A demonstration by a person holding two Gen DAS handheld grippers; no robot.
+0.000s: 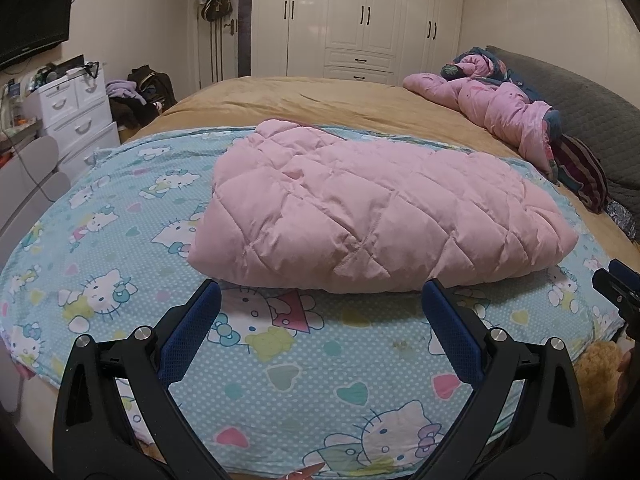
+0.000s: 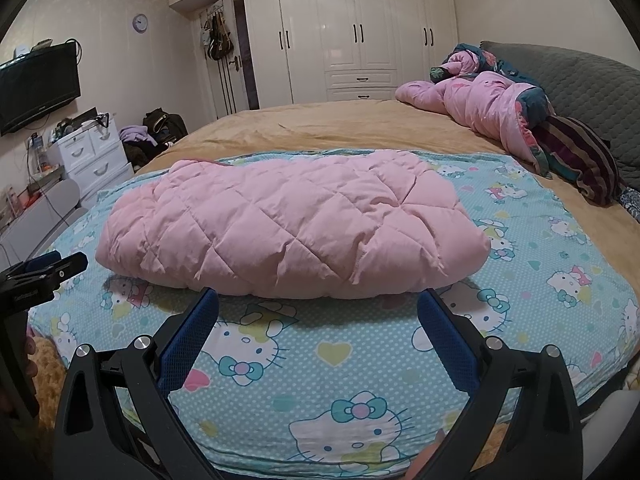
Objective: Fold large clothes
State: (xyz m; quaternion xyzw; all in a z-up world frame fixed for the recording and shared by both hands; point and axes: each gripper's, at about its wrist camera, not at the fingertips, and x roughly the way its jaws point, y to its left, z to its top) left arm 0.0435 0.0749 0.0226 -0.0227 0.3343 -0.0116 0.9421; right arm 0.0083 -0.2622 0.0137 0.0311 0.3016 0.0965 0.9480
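Observation:
A pink quilted puffy garment (image 1: 360, 208) lies folded into a thick bundle on a blue cartoon-cat sheet (image 1: 120, 240) on the bed; it also shows in the right wrist view (image 2: 288, 224). My left gripper (image 1: 322, 292) is open and empty, just in front of the bundle's near edge. My right gripper (image 2: 318, 300) is open and empty, also just short of that near edge. The right gripper shows at the right edge of the left wrist view (image 1: 618, 288). The left gripper shows at the left edge of the right wrist view (image 2: 44, 272).
The sheet (image 2: 520, 260) lies on a tan bedspread (image 1: 300, 100). A crumpled pink duvet (image 1: 500, 116), a striped cloth (image 2: 580, 160) and a grey headboard (image 2: 580, 80) are at the far right. White drawers (image 1: 76, 112), a TV (image 2: 36, 84) and wardrobes (image 2: 352, 36) stand behind.

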